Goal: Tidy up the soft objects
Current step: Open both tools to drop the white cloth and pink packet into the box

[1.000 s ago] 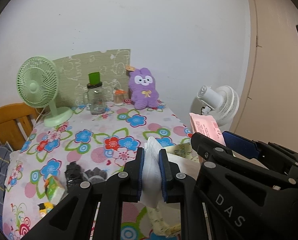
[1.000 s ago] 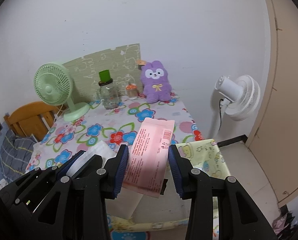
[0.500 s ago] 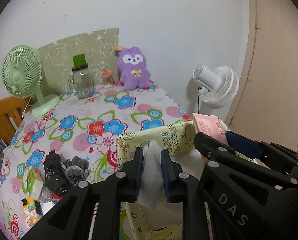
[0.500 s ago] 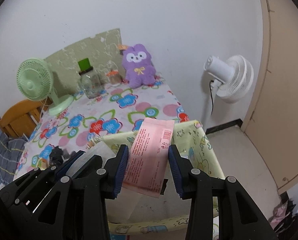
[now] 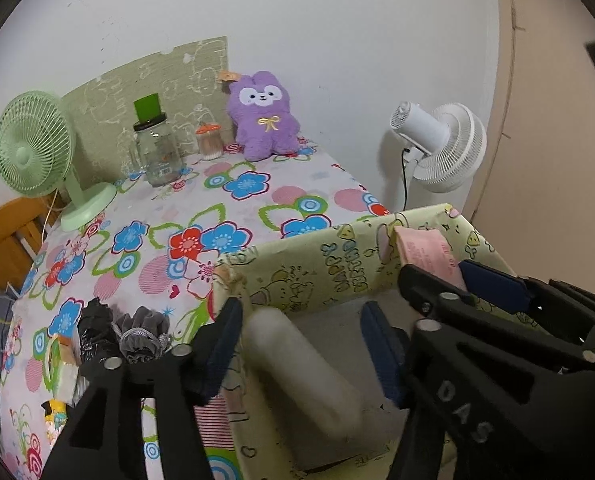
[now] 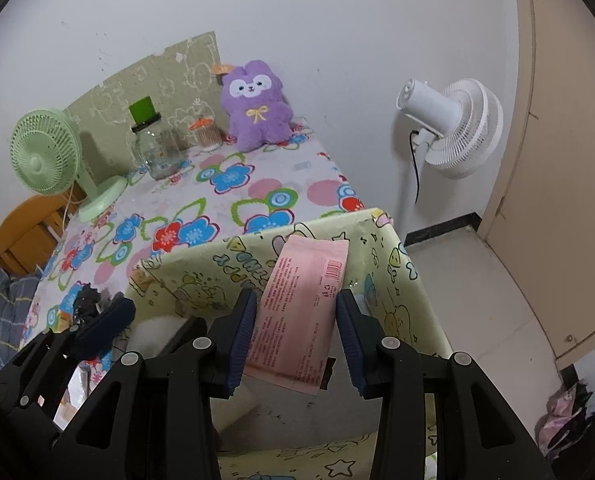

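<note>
I see a fuzzy purple plush [image 5: 263,118], a glossy pink plastic packet [image 6: 301,304], and matt black plastic tongs [image 6: 293,336].

A table under a flowered cloth [image 5: 233,216] carries a green desk fan [image 5: 37,156] at 10 o'clock, a glass jar [image 5: 157,152] and purple plush bunny [image 5: 263,116] at 12, dark scrunchies [image 5: 137,328] at 8, and the yellow cartoon-print box [image 5: 321,264] at 4.

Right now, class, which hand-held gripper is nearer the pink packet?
Right. The right hand-held gripper has the pink packet between its fingers; the left hand-held gripper hangs open beside it, over the yellow box.
</note>
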A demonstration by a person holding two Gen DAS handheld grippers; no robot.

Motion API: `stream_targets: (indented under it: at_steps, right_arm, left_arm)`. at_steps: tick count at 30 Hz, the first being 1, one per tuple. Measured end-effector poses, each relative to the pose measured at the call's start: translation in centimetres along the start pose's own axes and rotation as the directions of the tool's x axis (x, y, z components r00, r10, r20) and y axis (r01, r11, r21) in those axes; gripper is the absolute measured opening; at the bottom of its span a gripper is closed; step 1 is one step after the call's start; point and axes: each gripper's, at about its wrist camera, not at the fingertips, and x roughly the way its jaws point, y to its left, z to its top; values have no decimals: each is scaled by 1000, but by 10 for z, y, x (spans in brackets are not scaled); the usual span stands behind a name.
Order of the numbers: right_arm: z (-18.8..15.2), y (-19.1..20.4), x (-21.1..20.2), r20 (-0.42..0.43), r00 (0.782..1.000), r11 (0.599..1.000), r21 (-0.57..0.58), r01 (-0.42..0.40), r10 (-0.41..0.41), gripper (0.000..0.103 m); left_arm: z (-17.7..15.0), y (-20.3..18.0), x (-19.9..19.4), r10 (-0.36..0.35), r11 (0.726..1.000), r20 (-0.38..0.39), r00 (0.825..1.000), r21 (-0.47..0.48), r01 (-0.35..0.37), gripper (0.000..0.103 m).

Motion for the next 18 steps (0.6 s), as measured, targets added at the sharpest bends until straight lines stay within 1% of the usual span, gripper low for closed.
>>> stream_targets:
  at_steps: [5, 8, 13, 15, 16, 18]
  right_arm:
    - [0, -4, 2, -4, 1000, 1000, 8, 13, -13, 46]
    - [0, -4, 0, 1, 1000, 1000, -5, 28, -28, 46]
    - [1, -2, -7, 15, 999, 999, -19, 32, -32, 47]
    - [1, 0, -11, 23, 999, 999, -22, 30, -29, 47]
    - [1, 1, -13, 26, 999, 999, -23, 31, -31, 48]
    - [1, 2, -17, 39, 998, 999, -23, 45, -44, 57]
  left_arm:
    - [2, -2, 3, -6, 1000, -19, 1000, 7, 6, 71]
    - [3, -3, 2, -12, 1000, -30, 999, 6, 12, 73]
    - [3, -2, -2, -19, 1000, -23, 1000, 1, 19, 75]
    - [2, -1, -7, -9, 1000, -16, 1000, -1, 9, 78]
    - [2, 1, -10, 8, 1000, -9, 1000, -4, -8, 82]
    - [2, 4, -15, 17, 1000, 6, 1000, -5, -17, 84]
